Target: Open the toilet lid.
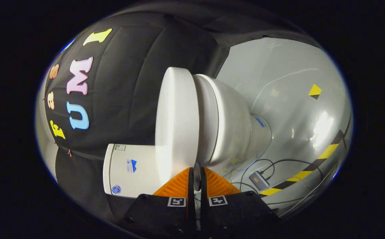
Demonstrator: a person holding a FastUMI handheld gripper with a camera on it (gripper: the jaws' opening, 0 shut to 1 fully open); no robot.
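A: In the gripper view, what is the tool [196, 179] doing?

B: Its fingers [177, 186] are pressed nearly together, pinching the front edge of the toilet lid [176, 122]. A thin sliver of the lid's rim sits in the narrow slot between them, so I judge both fingers bear on it.

A: And where is the lid in the scene?

B: Just ahead of the fingers, lying close against the toilet bowl [232, 122], with only a slight seam between them. The view is rolled sideways, so the lid stands on edge here. The tank [129, 169] lies beyond it, near the black cloth wall. On the glossy floor [295, 99] past the bowl run cables [272, 164], a small device [258, 180] and a striped tape line [315, 162].

A: How should the lift go?

B: I'd keep the pinch firm and swing the rim in an arc about the hinge near the tank, not pull straight. A shallow grip on a smooth edge could slip, so move slowly and let the tool turn with the lid.
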